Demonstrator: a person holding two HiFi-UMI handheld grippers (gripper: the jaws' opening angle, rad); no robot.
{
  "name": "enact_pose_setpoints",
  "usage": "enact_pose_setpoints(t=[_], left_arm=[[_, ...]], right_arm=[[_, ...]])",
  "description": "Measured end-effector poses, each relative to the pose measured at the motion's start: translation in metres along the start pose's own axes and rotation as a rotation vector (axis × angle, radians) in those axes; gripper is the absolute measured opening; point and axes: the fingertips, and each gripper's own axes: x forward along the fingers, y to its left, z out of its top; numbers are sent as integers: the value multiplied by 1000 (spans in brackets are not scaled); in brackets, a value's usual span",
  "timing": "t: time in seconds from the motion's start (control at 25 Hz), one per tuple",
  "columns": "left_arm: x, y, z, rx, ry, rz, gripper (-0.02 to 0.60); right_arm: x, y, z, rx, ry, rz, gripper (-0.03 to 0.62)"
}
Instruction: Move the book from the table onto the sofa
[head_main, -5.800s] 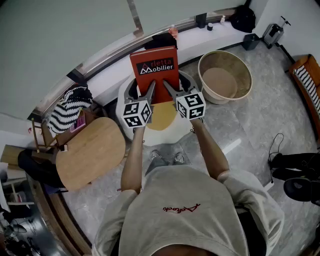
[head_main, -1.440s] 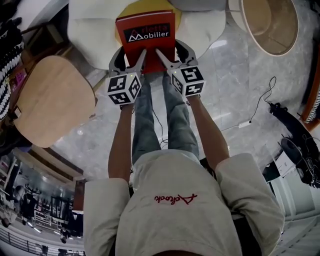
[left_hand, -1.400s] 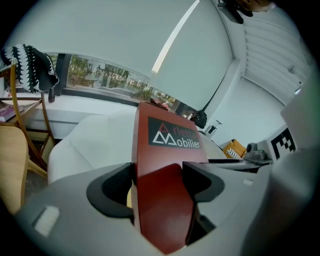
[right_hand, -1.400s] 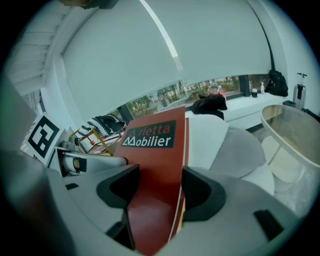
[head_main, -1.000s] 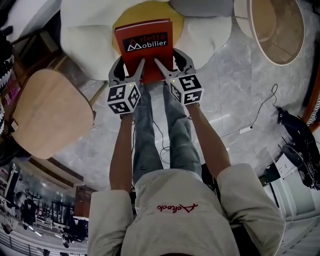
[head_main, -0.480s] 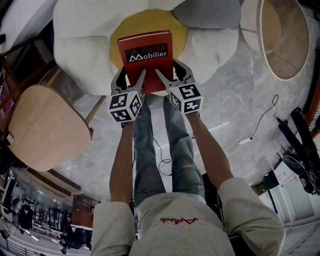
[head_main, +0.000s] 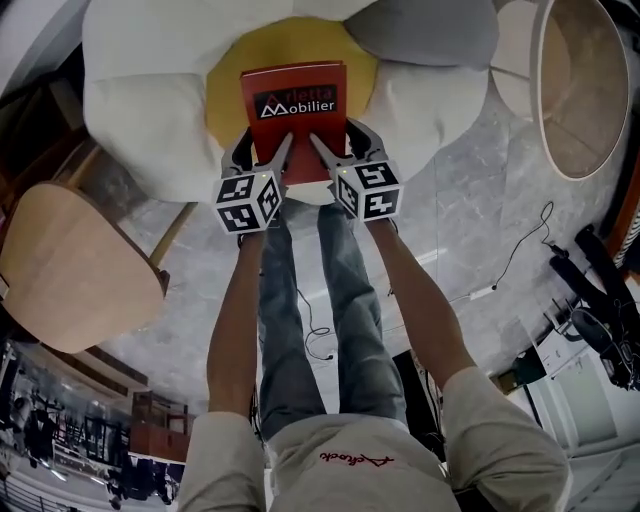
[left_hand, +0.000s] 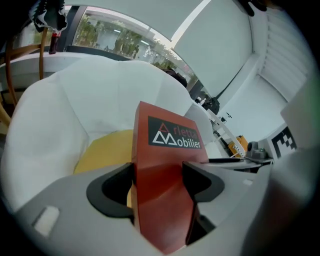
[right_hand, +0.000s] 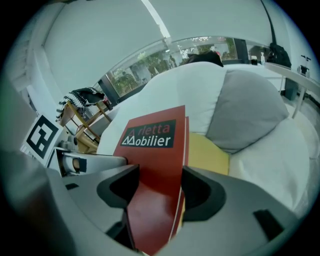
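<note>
While both grippers pointed toward the upper middle of the head view, the red book (head_main: 295, 105) sat between them, held by its lower edge.

Left gripper (head_main: 268, 160): jaws clamped on the book's lower left part. In the left gripper view the red cover filled the gap and touched both jaws.

Right gripper (head_main: 330, 158): jaws clamped on the lower right part, with cover and page edges pinched between them.

Book: cover faced up, with white lettering on a dark band near the far edge. Most of the book reached out beyond the jaws, toward the top of the frame.

Position: book was over the yellow centre (head_main: 222, 110) of the white sofa (head_main: 140, 110), a petal-shaped piece. Whether it rested on the cushion or hung just above it could not be told.

Surroundings: grey cushion (head_main: 425, 30) lay to the upper right of the book, apart from it. Round wooden counter (head_main: 70, 270) stood at the left of the frame, well apart from the book. Woven basket (head_main: 590, 85) sat at the upper right edge, on the marble floor (head_main: 470, 220).
</note>
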Motion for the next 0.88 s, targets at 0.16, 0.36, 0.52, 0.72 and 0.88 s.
enact_pose_setpoints(t=[0.16,0.36,0.52,0.72,0.88], left_arm=[[18,8,-13,-4,21,5,321],[39,21,-28,-13,54,16,321],[53,28,-37,-27,67,24,321],[69,34,-46,-44,87,32,321],[76,43,-44,-68,95,27,321]], right_arm=[[16,-12,-14,13,28,5,276],[38,-23,-31,27,62,11,276],[51,-32,-40,26,80,13,276],[64,-42,-49,35,96,13,276],[74,-44,-47,48,87,12,276]])
